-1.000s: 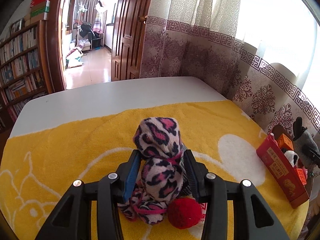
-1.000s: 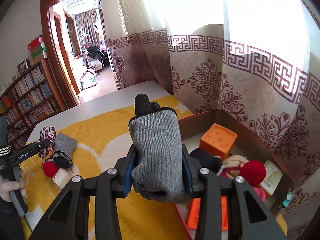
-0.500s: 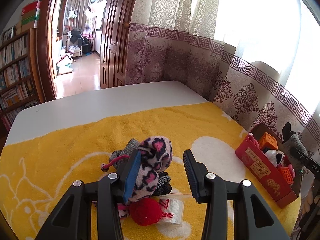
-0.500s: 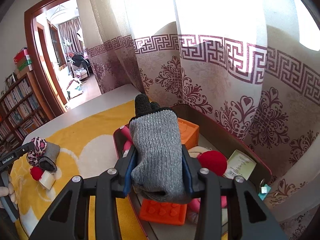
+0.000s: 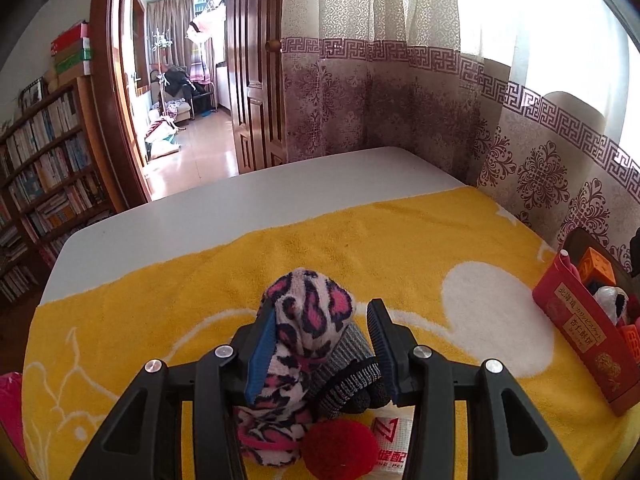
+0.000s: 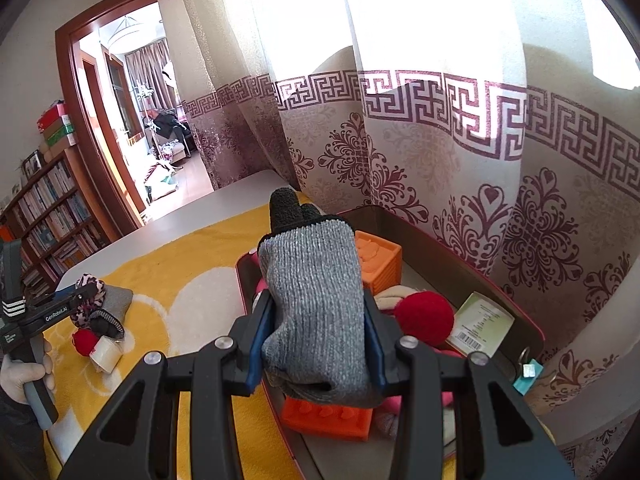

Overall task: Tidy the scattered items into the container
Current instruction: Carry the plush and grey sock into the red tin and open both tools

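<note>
The right tool (image 6: pixel 316 344) is clenched on a grey knitted glove with black fingertips (image 6: pixel 316 300), holding it above the near end of the red, dark-lined rectangular box (image 6: pixel 472 248) that stands at the right edge of the yellow terry towel (image 5: pixel 360 248) on the white counter (image 5: pixel 260 196). Inside the box lie an orange studded plastic block (image 6: pixel 382 260) at the far end, a red pompom (image 6: pixel 424 318), a pale green printed card (image 6: pixel 482 322) and a 2nd orange brick (image 6: pixel 326 418) nearest the camera.

The left tool (image 5: pixel 320 344) sits low over the towel, its 2 blue-edged pads around a pink and black leopard-print fuzzy glove (image 5: pixel 304 328) and a 2nd grey knitted glove (image 5: pixel 348 372); whether the pads press on them cannot be told. Just near of these lie another red pompom (image 5: pixel 340 450) and a white roll with red print (image 5: pixel 392 440). In the right wrist view, a white-gloved hand (image 6: pixel 24 372) grips the left tool's handle, far left of the box.
</note>
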`<state>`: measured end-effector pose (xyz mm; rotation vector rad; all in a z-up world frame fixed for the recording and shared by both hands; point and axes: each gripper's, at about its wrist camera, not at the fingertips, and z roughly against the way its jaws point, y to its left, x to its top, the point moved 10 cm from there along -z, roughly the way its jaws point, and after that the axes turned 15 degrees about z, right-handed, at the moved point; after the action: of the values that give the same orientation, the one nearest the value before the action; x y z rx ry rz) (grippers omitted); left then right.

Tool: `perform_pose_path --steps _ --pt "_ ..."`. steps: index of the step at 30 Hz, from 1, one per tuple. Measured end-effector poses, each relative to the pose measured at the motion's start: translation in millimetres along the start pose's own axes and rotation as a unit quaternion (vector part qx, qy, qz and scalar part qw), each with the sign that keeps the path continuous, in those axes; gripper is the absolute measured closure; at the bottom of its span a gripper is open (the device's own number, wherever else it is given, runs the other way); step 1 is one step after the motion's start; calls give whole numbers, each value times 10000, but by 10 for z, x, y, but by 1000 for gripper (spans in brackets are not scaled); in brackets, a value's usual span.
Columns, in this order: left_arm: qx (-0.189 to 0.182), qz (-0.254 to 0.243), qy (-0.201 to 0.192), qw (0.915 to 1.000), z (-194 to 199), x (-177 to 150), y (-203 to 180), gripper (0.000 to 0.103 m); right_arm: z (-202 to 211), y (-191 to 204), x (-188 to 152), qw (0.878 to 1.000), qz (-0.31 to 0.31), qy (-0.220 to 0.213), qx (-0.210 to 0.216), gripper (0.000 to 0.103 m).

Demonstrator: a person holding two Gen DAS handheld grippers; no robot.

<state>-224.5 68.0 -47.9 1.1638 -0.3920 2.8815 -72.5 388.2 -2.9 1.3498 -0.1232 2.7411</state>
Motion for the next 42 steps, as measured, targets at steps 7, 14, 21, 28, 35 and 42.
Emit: perform_pose_path --steps 7,14,21,28,35,42 --pt "112 320 182 9993 -192 -27 271 56 -19 5 -54 10000 -40 30 72 58" --pt "-426 1085 3 9932 -22 98 372 65 -12 -46 -72 9999 -89 16 43 58" --pt "-1082 908 -280 9896 356 263 -141 65 23 -162 -50 9998 -187 -48 -58 58" --pt "-1911 430 116 9806 391 144 -1165 65 8 -263 -73 9997 -223 -30 -133 58" --pt "-2455 6 495 9681 279 -53 -2149 65 32 -358 -41 9996 -219 -116 -108 58" --pt "-2878 -230 758 9544 161 -184 -2892 62 10 -486 -41 9994 -302 -137 -83 58"
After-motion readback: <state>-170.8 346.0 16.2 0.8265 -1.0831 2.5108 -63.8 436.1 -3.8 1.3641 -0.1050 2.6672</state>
